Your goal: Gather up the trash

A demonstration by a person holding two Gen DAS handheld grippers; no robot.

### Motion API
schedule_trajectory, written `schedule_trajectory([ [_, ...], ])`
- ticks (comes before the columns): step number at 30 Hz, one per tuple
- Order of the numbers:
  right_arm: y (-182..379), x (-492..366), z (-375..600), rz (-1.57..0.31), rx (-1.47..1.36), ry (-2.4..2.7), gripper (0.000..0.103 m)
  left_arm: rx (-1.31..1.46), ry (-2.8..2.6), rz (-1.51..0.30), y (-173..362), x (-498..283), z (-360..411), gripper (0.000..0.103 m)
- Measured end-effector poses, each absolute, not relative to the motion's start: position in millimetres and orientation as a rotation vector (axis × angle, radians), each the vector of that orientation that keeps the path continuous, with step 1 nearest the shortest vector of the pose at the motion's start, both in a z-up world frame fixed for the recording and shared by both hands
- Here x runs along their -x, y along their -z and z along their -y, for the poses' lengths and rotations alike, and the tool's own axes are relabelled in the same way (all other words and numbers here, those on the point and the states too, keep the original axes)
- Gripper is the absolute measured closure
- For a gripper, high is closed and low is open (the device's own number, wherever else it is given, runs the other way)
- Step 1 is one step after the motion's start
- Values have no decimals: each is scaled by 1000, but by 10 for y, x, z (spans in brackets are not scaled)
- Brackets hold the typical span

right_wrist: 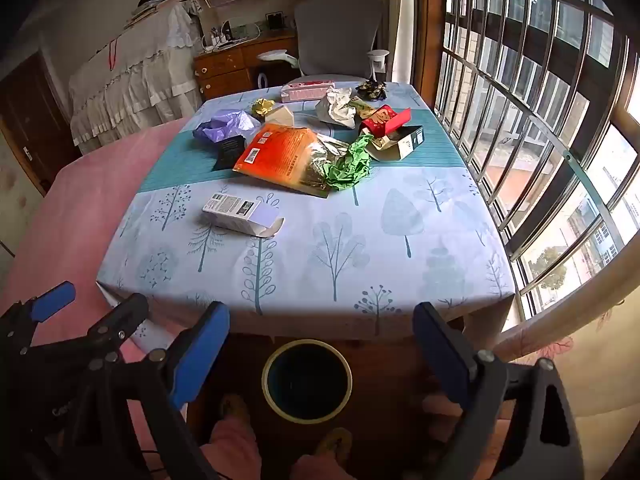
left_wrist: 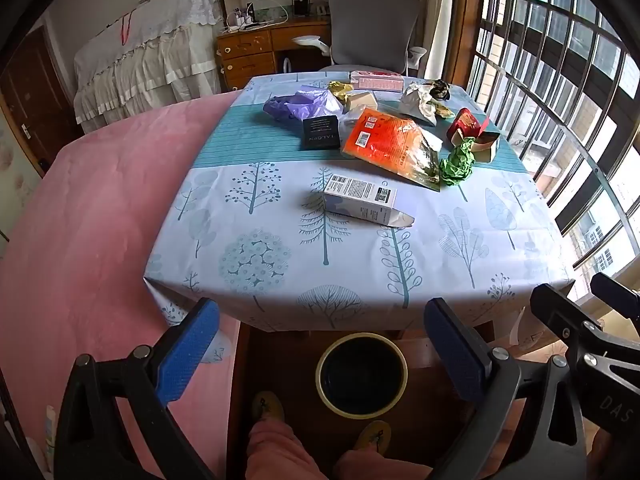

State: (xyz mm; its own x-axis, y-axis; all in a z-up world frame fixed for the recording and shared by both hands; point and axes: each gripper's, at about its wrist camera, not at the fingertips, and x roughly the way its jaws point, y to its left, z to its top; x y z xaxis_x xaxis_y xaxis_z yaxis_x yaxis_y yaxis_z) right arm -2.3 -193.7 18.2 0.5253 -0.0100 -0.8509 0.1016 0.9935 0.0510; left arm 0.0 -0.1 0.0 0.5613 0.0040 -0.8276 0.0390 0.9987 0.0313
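Observation:
Trash lies on the tree-print tablecloth (left_wrist: 280,264): a white carton (left_wrist: 362,199) nearest me, an orange foil bag (left_wrist: 390,146), crumpled green paper (left_wrist: 458,162), a black box (left_wrist: 321,133), a purple plastic bag (left_wrist: 298,105), a red box (left_wrist: 466,122), crumpled white paper (left_wrist: 420,102) and a pink box (left_wrist: 376,80). The carton (right_wrist: 242,214), orange bag (right_wrist: 286,154) and green paper (right_wrist: 348,166) also show in the right wrist view. A yellow-rimmed bin (left_wrist: 361,376) (right_wrist: 307,380) stands on the floor below the table's front edge. My left gripper (left_wrist: 320,356) and right gripper (right_wrist: 322,356) are open and empty, held above the bin.
A pink bed (left_wrist: 80,220) runs along the table's left side. A barred window (left_wrist: 560,100) is on the right. A grey office chair (left_wrist: 372,28) and wooden desk (left_wrist: 256,48) stand behind the table. My slippered feet (left_wrist: 374,436) are beside the bin.

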Motion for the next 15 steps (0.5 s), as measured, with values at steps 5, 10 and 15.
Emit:
schedule_trajectory([
  [5,-183,21,1939,-1017,-97,68,9,-48,20,-974,-1,0,0,2],
  [10,-177,26,1947,-1017,-100,66,9,-49,19,-975,0,-1,2,2],
  [15,-167,25,1949,-1018,-101,66,9,-49,20,-974,0,0,1,2],
])
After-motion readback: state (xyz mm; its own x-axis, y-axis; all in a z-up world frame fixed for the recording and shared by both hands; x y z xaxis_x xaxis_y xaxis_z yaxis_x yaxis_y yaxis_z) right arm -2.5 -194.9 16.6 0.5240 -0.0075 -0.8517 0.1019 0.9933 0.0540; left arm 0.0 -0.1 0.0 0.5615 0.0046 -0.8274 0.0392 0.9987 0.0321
